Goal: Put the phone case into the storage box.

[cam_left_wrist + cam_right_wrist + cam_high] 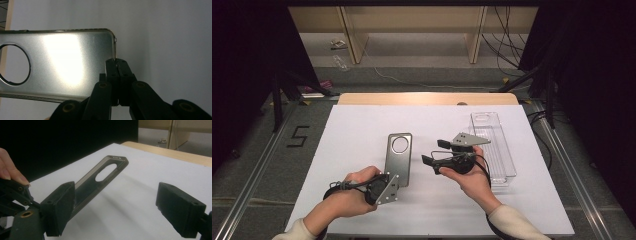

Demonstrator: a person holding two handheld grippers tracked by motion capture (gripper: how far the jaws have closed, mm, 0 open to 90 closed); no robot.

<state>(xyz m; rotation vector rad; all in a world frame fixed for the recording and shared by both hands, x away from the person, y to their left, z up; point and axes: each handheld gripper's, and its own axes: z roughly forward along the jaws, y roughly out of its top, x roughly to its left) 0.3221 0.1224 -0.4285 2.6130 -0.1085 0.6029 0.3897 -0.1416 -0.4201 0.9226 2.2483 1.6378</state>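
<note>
Phone case (399,157) at frame centre on white table (362,130), near edge pinched by closed left gripper (116,62), apparently to steady it. Right gripper (132,207) agape just beside, lower centre-right, likely approaching for a second grip.

We have open white table (362,150) to the left and far side of the phone case (399,157). To the right, the clear tray (499,150) lines the edge, with the right gripper (432,152) between it and the case. Near the case's end, the left gripper (384,187) blocks the approach.
</note>
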